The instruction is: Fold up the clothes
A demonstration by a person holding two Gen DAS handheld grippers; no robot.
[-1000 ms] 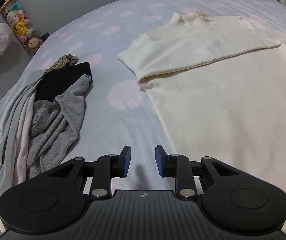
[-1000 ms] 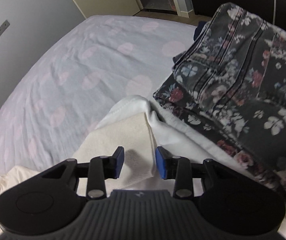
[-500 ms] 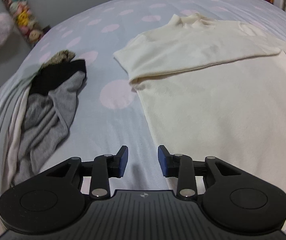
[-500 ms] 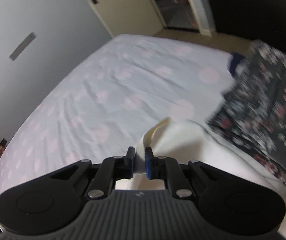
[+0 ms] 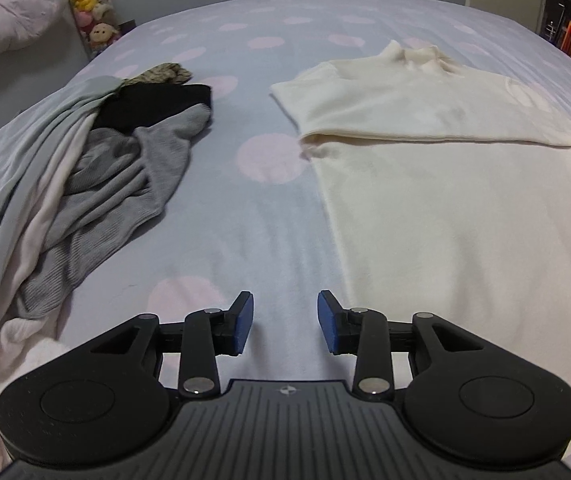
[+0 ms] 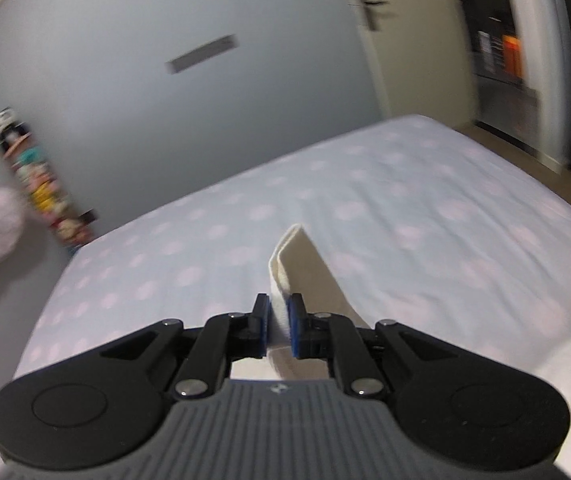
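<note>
1. Left wrist view: cream knit turtleneck sweater [image 5: 445,184] lies flat on the pale blue bed sheet with pink dots [image 5: 277,220], collar at the far end, left sleeve already folded across the chest.
2. Left gripper [image 5: 284,323] hovers over bare sheet just beside the sweater's left hem edge; its jaws are spread, have just been opening, and nothing is between them.
3. Right wrist view: right gripper [image 6: 280,326] has its jaws pinched tight on a cream sleeve cuff [image 6: 295,268], which sticks up past the tips, lifted off the bed. Frame is motion-blurred.
4. Step in hand, as I judge it: folding the right sleeve in. The cuff is gripped and raised, ready to be carried across the body.
5. Next move likely needs the right gripper to swing the cuff over the chest and lay it flat, parallel to the folded left sleeve, then let go. Left gripper probably should pin or grab the hem for the bottom-up fold.
6. Risk: the soft knit may drag and wrinkle the torso if pulled too low.
7. Elsewhere on the bed: crumpled pile of grey, black and white clothes [image 5: 97,184] at left, well apart from the sweater, not yet folded. Tube of plush toys [image 5: 89,4] stands by the wall.
</note>
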